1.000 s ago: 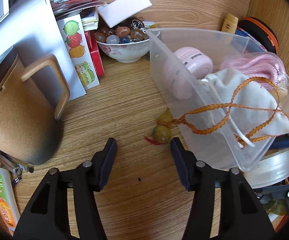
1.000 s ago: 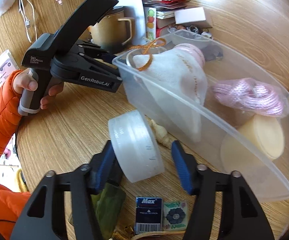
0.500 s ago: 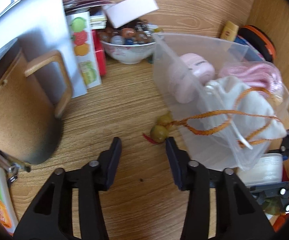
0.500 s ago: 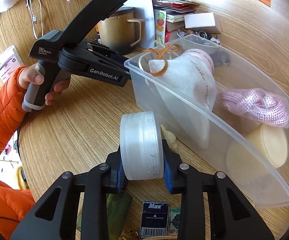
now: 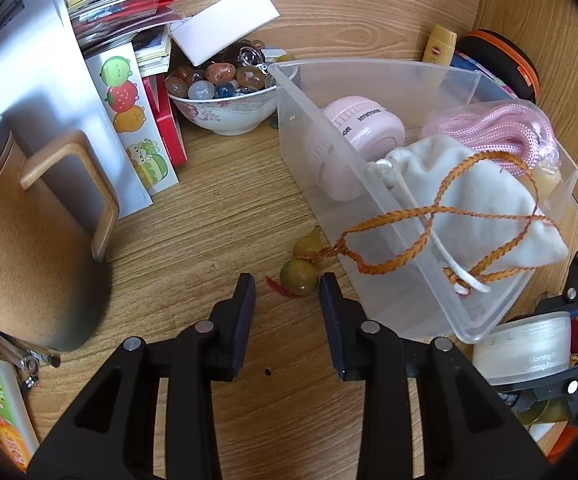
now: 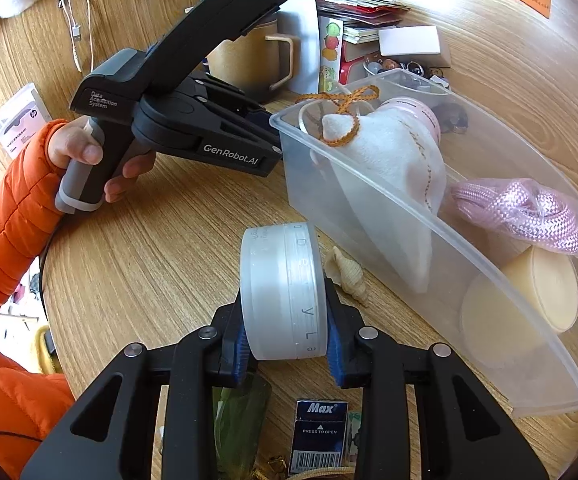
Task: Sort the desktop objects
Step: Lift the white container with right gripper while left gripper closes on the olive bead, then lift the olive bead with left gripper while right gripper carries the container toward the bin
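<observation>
A clear plastic bin [image 5: 317, 152] [image 6: 409, 224] holds a white pouch [image 5: 473, 200], a pink case [image 5: 363, 124], pink rope [image 5: 505, 132] and a beige tub [image 6: 549, 292]. An orange cord [image 5: 409, 216] hangs over its rim to a yellow-green gourd charm [image 5: 299, 274] on the desk. My left gripper [image 5: 287, 292] is open, its fingertips either side of the charm's near end. My right gripper [image 6: 287, 340] is shut on a frosted round jar [image 6: 283, 292], held on edge beside the bin; the jar also shows in the left wrist view [image 5: 525, 346].
A tan mug [image 5: 21, 240], a silver box [image 5: 29, 60], sticker sheets [image 5: 133, 120] and a bowl of stones [image 5: 225, 100] stand left and behind the bin. A shell [image 6: 347, 274], a staple box [image 6: 319, 436] and a green item [image 6: 241, 420] lie near the right gripper.
My right gripper closed on the jar and raised it on edge. My left gripper narrowed and moved in to the gourd charm.
</observation>
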Motion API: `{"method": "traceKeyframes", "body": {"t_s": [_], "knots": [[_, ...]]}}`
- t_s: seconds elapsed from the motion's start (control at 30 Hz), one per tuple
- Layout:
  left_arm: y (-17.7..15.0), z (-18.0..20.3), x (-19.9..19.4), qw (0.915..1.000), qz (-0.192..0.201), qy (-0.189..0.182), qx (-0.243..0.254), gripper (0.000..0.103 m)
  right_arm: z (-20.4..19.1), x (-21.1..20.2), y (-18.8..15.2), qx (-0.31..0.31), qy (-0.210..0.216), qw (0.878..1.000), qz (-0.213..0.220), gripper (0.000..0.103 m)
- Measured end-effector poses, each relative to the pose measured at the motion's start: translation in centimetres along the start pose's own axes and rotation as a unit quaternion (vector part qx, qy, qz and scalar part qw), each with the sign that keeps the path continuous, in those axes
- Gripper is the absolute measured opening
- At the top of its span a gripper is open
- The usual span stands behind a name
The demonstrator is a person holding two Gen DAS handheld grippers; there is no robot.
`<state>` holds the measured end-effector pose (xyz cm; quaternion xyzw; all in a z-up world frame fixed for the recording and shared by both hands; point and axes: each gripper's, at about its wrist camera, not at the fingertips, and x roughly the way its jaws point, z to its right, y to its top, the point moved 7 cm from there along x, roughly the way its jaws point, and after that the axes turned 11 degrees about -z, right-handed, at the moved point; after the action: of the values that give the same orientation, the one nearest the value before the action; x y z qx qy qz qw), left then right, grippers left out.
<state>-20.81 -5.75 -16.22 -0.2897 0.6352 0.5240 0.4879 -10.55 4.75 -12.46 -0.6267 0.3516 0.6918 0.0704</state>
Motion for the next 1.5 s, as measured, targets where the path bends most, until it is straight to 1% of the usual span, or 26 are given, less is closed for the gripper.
{"method": "traceKeyframes", "body": {"t_s": [0.23,0.37,0.47,0.53,0.6,0.73,0.83,0.93,1.07,1.2,1.5], "knots": [[0.1,0.2,0.1,0.9999,0.005,0.006,0.015,0.031,0.1,0.0,0.0,0.001,0.002,1.000,0.000,0.028],[0.5,0.4,0.3,0.9998,0.015,0.005,0.013,0.031,0.0,-0.1,-0.1,0.001,0.001,1.000,0.003,0.028],[0.3,0.4,0.3,0.9996,0.020,0.009,0.015,0.026,0.0,-0.1,-0.2,0.003,0.004,1.000,0.003,0.028],[0.3,0.7,0.3,0.9996,0.021,0.011,0.019,0.019,0.1,-0.3,-0.3,0.007,0.007,1.000,0.005,0.028],[0.4,0.9,0.3,0.9994,0.021,0.017,0.021,0.018,0.2,-0.6,-0.2,0.013,0.011,1.000,0.011,0.028],[0.0,0.5,0.1,0.9994,0.019,0.025,0.011,0.018,0.5,-1.1,-0.1,0.018,0.013,1.000,0.019,0.027],[-0.5,0.0,-0.1,0.9993,0.018,0.033,-0.004,0.018,0.7,-1.3,-0.1,0.022,0.007,0.999,0.025,0.027],[-1.2,-0.5,-0.7,0.9990,0.023,0.035,-0.017,0.018,0.8,-1.8,-0.1,0.026,0.010,0.999,0.033,0.027],[-1.8,-1.2,-2.1,0.9978,0.038,0.037,-0.039,0.018,1.1,-2.1,-0.2,0.032,0.008,0.999,0.037,0.027],[-1.8,-1.5,-3.4,0.9962,0.055,0.037,-0.056,0.018,1.2,-2.5,-0.2,0.034,0.006,0.998,0.043,0.027],[-0.7,-1.0,-6.7,0.9931,0.095,0.034,-0.060,0.018,1.3,-5.1,0.4,0.029,-0.014,0.997,0.071,0.027]]}}
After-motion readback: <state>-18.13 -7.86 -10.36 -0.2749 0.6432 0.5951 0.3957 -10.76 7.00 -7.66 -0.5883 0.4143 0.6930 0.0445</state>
